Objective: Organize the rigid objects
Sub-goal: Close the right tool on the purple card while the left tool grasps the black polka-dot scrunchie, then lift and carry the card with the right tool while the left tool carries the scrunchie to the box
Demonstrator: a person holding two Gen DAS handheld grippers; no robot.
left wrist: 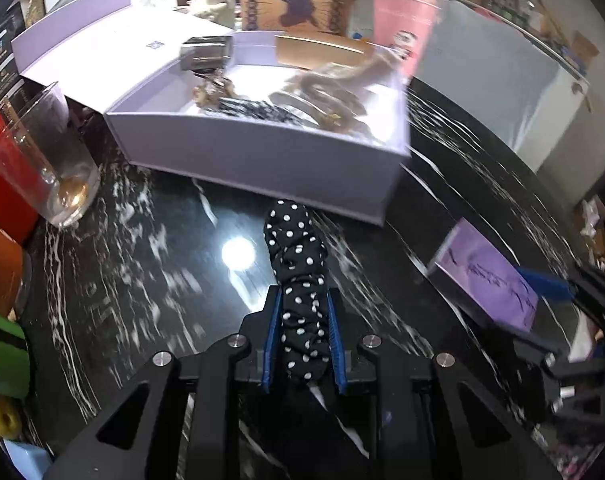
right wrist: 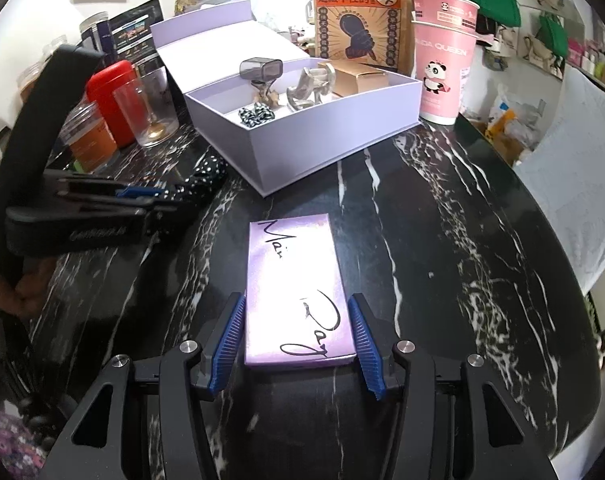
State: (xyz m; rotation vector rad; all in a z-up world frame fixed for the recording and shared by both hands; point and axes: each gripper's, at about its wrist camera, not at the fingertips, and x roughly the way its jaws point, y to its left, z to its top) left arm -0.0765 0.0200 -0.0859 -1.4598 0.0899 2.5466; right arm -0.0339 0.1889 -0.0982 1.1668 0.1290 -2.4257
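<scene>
My left gripper is shut on a black polka-dot scrunchie, held just in front of the open lilac box; the scrunchie shows in the right wrist view too. The box holds a grey clip, a silver claw clip, a gold carton and a checked scrunchie. My right gripper stands with its blue pads either side of a flat lilac box with handwriting, which lies on the black marble table; I cannot tell if the pads touch it.
Left of the box stand a clear glass, a red canister and jars. Behind the box are a paper bag and stacked pink cups. The table edge curves away at right.
</scene>
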